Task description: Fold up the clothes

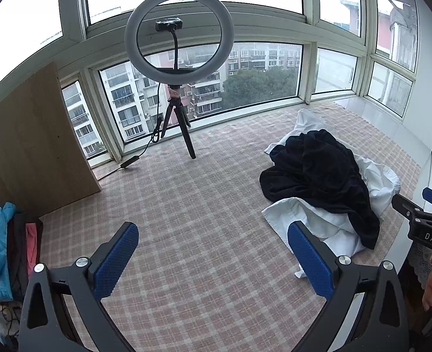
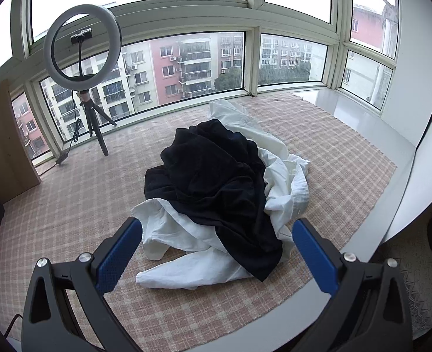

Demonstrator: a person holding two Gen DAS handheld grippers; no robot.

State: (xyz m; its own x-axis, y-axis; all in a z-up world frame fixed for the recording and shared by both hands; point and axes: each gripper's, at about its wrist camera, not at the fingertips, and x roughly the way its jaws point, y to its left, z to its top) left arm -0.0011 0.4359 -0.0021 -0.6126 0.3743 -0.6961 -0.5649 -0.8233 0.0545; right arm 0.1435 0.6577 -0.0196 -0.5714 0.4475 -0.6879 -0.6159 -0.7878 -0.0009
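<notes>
Both claws gape wide and hold nothing. The left claw [image 1: 213,259] hangs over bare checked cloth [image 1: 186,205], with the pile to its right. The right claw [image 2: 217,252] faces the pile: a black garment [image 2: 216,182] heaped on crumpled white shirts [image 2: 283,176] on the bench [image 2: 362,117].

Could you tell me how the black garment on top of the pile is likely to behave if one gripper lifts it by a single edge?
The black garment lies in soft crumpled folds, so it will probably hang limp and unfurl rather than hold shape. It drapes over the white garment, so lifting it may drag that along. It looks thin, likely light.
</notes>
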